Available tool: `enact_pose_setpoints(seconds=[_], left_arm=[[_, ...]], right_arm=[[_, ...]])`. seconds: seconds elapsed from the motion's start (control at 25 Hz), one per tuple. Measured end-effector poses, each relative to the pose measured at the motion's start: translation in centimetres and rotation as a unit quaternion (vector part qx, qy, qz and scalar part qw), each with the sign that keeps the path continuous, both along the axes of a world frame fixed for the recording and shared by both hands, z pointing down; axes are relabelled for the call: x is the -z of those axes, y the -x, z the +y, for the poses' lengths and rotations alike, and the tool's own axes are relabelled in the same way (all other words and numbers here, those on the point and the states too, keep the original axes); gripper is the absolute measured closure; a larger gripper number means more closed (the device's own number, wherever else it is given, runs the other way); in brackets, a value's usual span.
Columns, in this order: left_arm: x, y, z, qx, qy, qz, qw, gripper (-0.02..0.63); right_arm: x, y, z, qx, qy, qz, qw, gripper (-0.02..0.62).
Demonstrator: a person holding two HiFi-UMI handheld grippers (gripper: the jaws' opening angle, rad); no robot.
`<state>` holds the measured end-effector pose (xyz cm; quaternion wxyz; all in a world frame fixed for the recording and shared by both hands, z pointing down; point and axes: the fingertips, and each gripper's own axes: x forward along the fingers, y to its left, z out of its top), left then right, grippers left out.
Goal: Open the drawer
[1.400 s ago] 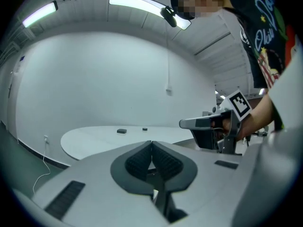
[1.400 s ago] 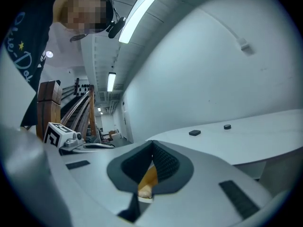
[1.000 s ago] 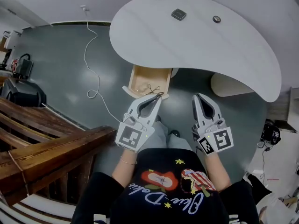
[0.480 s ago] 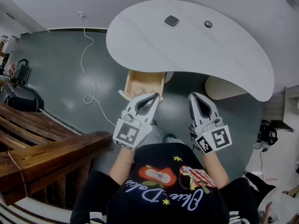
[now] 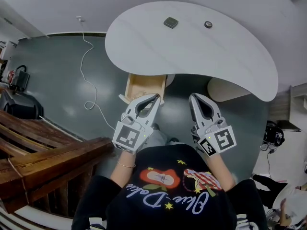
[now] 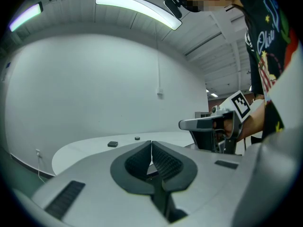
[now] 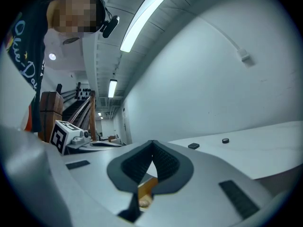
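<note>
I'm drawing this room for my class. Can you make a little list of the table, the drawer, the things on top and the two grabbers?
table: white, curved top
drawer: wooden, pulled out from under the table's near edge
on the table: small dark square thing; small round thing
left gripper: shut, holding nothing, tip at the drawer's front
right gripper: shut, holding nothing, beside the drawer

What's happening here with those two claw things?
A person stands at a white table with a two-jaw gripper in each hand. The wooden drawer under the tabletop is pulled out. The left gripper and the right gripper are both shut and empty, and neither grips the drawer.
</note>
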<state>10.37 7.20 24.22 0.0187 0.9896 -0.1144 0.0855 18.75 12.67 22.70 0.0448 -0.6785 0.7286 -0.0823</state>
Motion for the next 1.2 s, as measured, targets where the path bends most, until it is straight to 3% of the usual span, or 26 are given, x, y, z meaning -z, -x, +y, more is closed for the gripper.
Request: enact_pose_setpoints(seconds=[1.2], left_arm=[[0.4,-1.5,-0.2,-0.004,0.005,0.007,1.0000,0.600]], right_arm=[[0.2,-0.9,0.0,0.009,-0.001,0.008,1.000,0.595]])
